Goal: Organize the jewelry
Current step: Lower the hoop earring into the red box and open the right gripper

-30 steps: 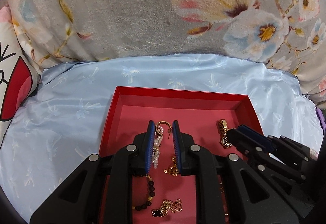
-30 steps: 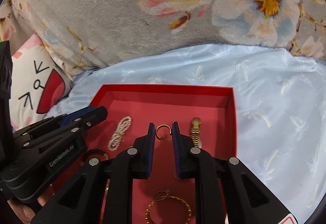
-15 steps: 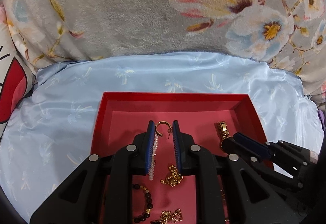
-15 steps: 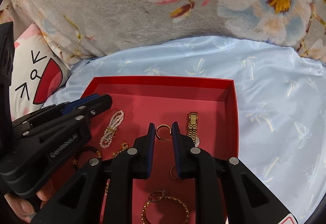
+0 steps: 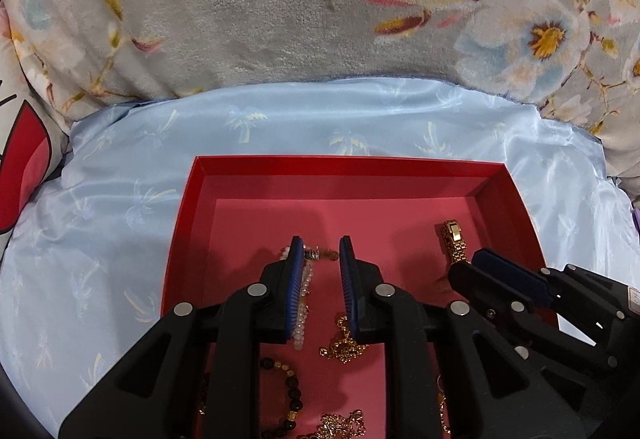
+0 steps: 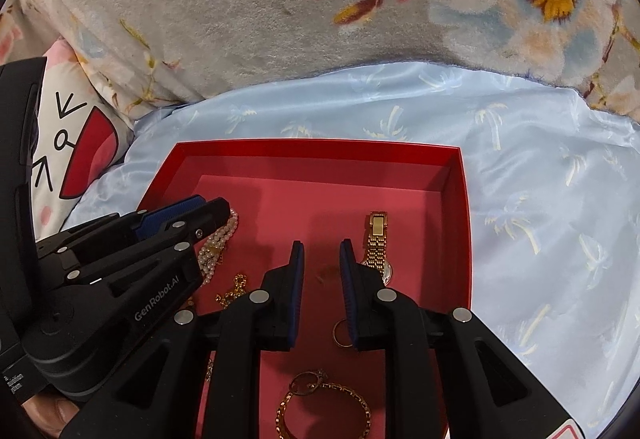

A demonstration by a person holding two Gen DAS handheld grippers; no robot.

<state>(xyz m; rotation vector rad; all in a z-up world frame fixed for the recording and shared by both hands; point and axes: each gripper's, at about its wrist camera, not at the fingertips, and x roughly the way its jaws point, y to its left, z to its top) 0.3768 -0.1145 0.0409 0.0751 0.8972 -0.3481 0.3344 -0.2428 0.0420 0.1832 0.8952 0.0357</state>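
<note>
A red box [image 5: 348, 161] lies on blue satin cloth and holds loose jewelry. My left gripper [image 5: 320, 251] hangs low over its pink floor, with a blurred gold hoop earring [image 5: 329, 253] loose between the tips. Under it lie a pearl bracelet [image 5: 306, 281], a gold chain [image 5: 344, 343] and a dark bead bracelet [image 5: 292, 387]. My right gripper [image 6: 322, 251] is opening, with only a faint blur between its pads. A gold watch [image 6: 376, 243] lies beside its right finger, a small ring [image 6: 340, 333] beneath it, and a gold bangle [image 6: 324, 403] nearer.
Blue satin cloth [image 5: 120, 219] surrounds the box on all visible sides. A grey floral blanket [image 5: 240, 19] rises behind it. A white pillow with a red cartoon print [image 6: 72, 159] sits at the left. A person's thumb [image 6: 48, 411] shows at the lower left.
The gold hoops that stood gripped at both grippers' tips no longer stand there; each now shows only as a blur. The left gripper has sunk closer to the box floor.
</note>
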